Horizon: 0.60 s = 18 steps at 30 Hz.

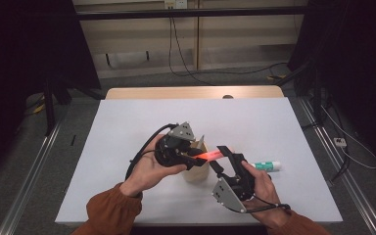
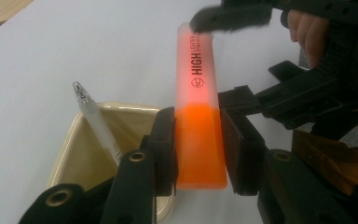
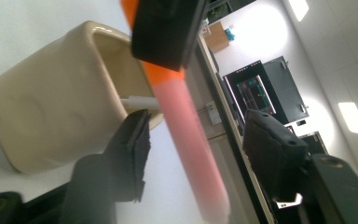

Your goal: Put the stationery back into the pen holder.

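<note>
Standing in the beige holder (image 2: pixel 81 156), a white pen (image 2: pixel 98 123) leans.

An orange highlighter (image 2: pixel 199 126) with a translucent pink cap, printed "HIGH", lies level in the air above the beige triangular pen holder (image 2: pixel 81 154).

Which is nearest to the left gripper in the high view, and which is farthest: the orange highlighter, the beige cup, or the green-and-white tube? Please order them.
1. Orange highlighter: clamped between the jaws of the left gripper.
2. Beige cup: directly under and beside that gripper.
3. Green-and-white tube: lying on the table to the right, beyond the right gripper.
</note>
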Each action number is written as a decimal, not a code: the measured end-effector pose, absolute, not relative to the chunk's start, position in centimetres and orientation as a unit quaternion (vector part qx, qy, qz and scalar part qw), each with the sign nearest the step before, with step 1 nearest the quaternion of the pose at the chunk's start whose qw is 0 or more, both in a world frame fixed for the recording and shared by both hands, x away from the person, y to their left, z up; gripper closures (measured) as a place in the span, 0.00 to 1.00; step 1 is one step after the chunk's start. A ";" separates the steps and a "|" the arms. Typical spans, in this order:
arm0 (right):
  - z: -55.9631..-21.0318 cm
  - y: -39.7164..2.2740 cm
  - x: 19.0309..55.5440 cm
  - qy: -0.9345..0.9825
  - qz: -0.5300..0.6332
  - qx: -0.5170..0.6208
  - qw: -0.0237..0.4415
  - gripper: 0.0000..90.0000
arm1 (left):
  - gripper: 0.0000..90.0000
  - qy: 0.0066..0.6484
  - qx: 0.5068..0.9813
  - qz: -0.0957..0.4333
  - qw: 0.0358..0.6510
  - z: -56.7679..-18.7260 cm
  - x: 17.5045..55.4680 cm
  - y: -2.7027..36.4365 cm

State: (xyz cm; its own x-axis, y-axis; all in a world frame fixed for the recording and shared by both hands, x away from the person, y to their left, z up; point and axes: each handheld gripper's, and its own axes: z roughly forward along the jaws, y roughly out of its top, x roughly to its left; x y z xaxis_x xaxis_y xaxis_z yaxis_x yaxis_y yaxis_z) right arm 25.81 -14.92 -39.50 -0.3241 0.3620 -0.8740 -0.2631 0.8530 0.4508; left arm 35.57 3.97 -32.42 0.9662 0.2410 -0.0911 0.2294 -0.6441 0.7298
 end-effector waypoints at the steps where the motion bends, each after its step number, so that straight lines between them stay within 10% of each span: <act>1: -39.7 -14.8 25.8 0.767 0.265 0.027 0.583 0.54 | 0.75 0.129 0.907 0.007 0.401 -32.4 35.6 3.9; 18: -40.6 -15.0 25.7 0.777 0.221 -0.017 0.589 0.84 | 0.75 0.130 0.899 -0.020 0.417 -33.5 35.9 3.4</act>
